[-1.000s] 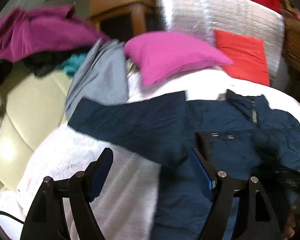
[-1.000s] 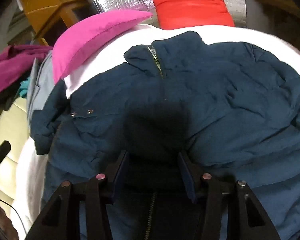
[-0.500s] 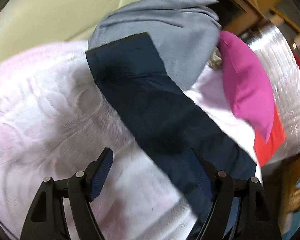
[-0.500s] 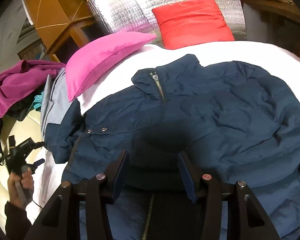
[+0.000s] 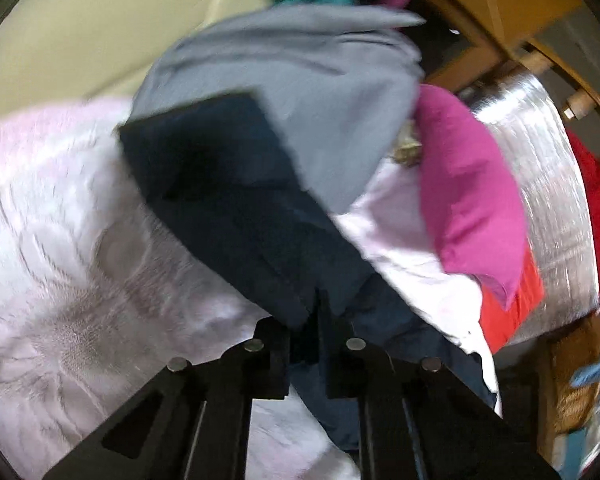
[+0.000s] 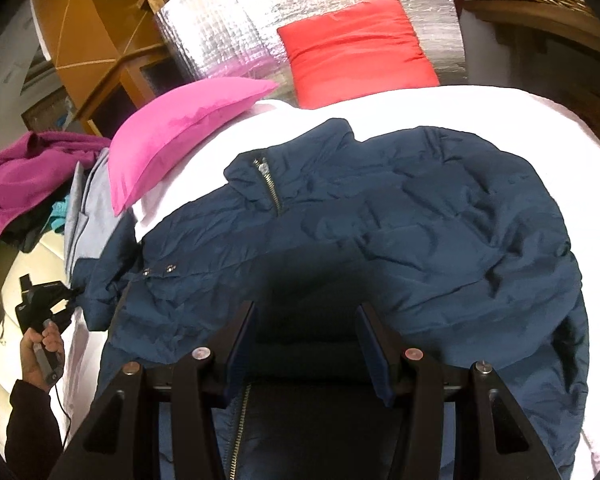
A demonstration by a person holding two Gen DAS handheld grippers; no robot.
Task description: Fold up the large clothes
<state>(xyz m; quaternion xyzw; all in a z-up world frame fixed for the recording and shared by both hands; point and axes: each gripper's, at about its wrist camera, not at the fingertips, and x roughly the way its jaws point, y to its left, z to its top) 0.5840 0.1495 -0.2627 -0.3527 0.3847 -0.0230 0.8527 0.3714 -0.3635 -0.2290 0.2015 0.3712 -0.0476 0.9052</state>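
Observation:
A navy zip jacket (image 6: 400,240) lies front up on a white bed cover (image 6: 500,108), collar toward the pillows. Its left sleeve (image 5: 228,200) stretches away over the white cover toward a grey garment. My left gripper (image 5: 305,320) is shut on the sleeve partway along it; the navy cloth is pinched between the jaws. It also shows at the far left of the right wrist view (image 6: 70,300), at the sleeve end. My right gripper (image 6: 306,344) is open and empty, hovering over the jacket's lower front near the zipper.
A pink pillow (image 6: 180,132) and a red pillow (image 6: 356,48) lie at the head of the bed against a silver foil panel (image 6: 260,20). A grey garment (image 5: 300,92), magenta cloth (image 6: 28,176) and teal cloth pile on a cream sofa (image 5: 80,32) at the left.
My left gripper has swung left along the sleeve and closed on it; it was open before. The right gripper has drawn back a little and stays open.

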